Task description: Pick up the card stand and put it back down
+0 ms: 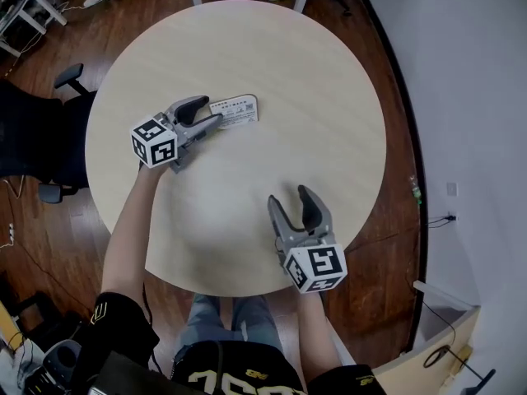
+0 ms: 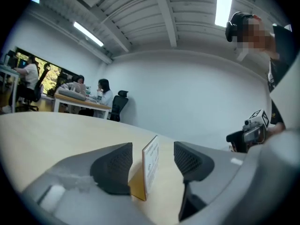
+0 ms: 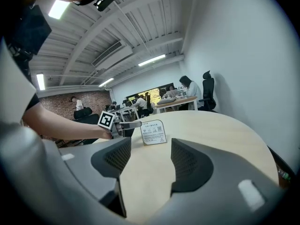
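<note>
A small card stand (image 1: 235,111), a white printed card in a wooden base, stands on the round pale table (image 1: 329,81). My left gripper (image 1: 212,111) is around it, low over the table. In the left gripper view the card stand (image 2: 151,165) sits upright between the two jaws, with a gap on each side and neither pad pressing it. My right gripper (image 1: 288,197) stands open and empty near the table's front edge, well apart from the stand. From there the card stand (image 3: 154,132) faces the right gripper view, with the left gripper (image 3: 126,124) beside it.
A dark office chair (image 1: 41,142) stands at the table's left. The white wall (image 1: 478,97) runs close along the right. Desks with seated people (image 2: 79,95) lie far behind. The table's front edge is near my right gripper.
</note>
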The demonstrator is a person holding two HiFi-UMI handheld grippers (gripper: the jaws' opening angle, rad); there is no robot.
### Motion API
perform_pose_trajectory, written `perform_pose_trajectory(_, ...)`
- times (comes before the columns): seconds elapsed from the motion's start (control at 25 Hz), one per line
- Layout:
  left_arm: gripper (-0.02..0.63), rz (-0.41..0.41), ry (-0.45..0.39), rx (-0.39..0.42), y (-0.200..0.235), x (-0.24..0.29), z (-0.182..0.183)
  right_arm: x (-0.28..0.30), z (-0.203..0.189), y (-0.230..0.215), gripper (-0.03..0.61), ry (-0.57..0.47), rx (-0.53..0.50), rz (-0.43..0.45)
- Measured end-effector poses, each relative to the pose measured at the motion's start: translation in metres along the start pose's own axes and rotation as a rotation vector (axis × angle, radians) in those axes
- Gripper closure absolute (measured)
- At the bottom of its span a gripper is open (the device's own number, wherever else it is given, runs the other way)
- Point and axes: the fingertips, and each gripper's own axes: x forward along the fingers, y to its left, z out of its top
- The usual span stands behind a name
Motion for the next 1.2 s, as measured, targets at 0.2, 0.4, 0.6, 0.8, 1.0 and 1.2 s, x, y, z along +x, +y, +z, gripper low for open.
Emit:
perform_pose_trajectory(0.2,0.333,0.15,-0.08,0.025,-0.054,-0.064,0.039,-0.009,0.04,0.035,0.304,-0.053,-0.046,0.073)
perform_pose_trajectory(0.4,0.331,0.268,-0.12,0.119,-0.144,-0.131,0.083,-0.044,0.083,0.083,0.304,-0.162,-0.047,0.156)
perform_pose_trajectory(0.6,0.333,0.479,-0.17,0.242,-0.231,-0.208,0.1,-0.101,0.095,0.135,0.296,-0.265,-0.037,0.21)
perform_pose_trajectory(0.8,0.334,0.594,-0.339,0.265,-0.36,-0.283,0.084,-0.194,0.058,0.178,0.2,-0.23,-0.224,0.134)
perform_pose_trajectory(1.0,0.334,0.667,-0.383,0.294,-0.464,-0.322,0.056,-0.287,0.025,0.209,0.201,-0.237,-0.267,0.142)
perform_pose_trajectory(1.2,0.331,0.727,-0.423,0.312,-0.52,-0.335,0.054,-0.326,0.03,0.225,0.201,-0.259,-0.315,0.154)
